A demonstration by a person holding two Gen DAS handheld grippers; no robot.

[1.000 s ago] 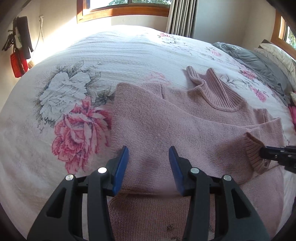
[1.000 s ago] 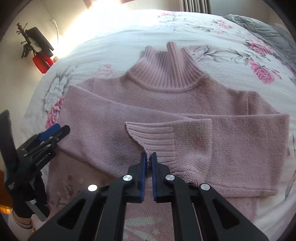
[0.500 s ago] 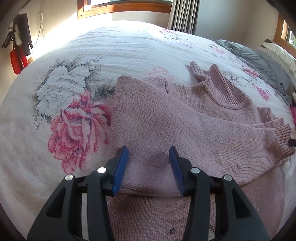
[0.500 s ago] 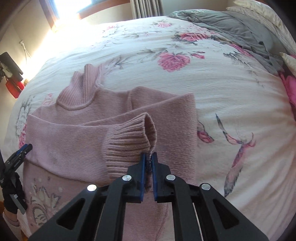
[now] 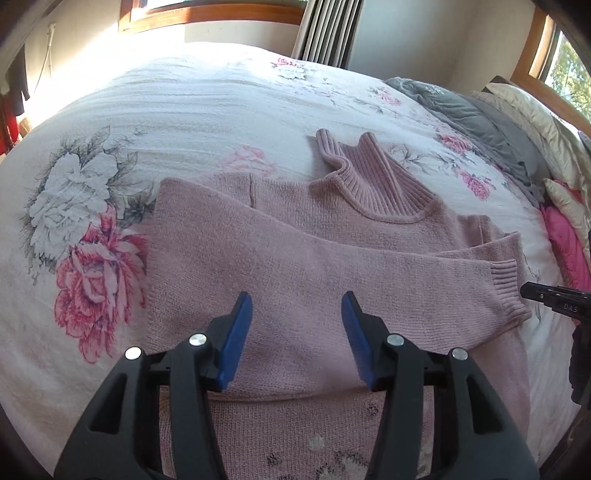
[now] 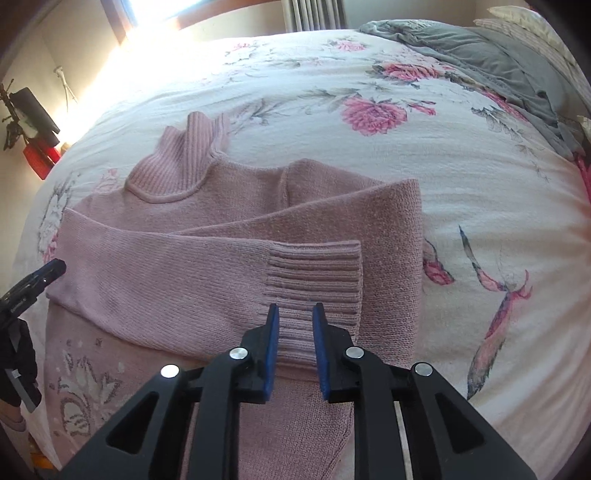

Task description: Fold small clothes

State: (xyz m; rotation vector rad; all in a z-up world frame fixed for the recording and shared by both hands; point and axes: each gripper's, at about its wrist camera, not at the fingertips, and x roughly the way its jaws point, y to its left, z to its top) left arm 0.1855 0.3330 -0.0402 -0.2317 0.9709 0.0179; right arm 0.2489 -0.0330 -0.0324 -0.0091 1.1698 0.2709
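Right wrist view: right gripper point(image 6: 294, 349) parted over the sleeve cuff point(image 6: 314, 273) laid flat across the sweater point(image 6: 221, 206), left gripper point(image 5: 297, 341) wide apart above it, ready for folding.

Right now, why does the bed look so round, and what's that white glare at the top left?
Left wrist view: fisheye lens bulges the bedspread; sunlight from the window washes out its far corner. Right wrist view: same bulge, glare upper left; sweater stays sharp.

Daylight entered from the far-left window point(image 5: 207, 11), blowing out the far-left bed point(image 5: 147, 85) to white glare in both views. Nearer areas sat evenly lit with soft shadows. Strong fisheye bending and dark vignetting marked the edges; focus was sharp throughout.
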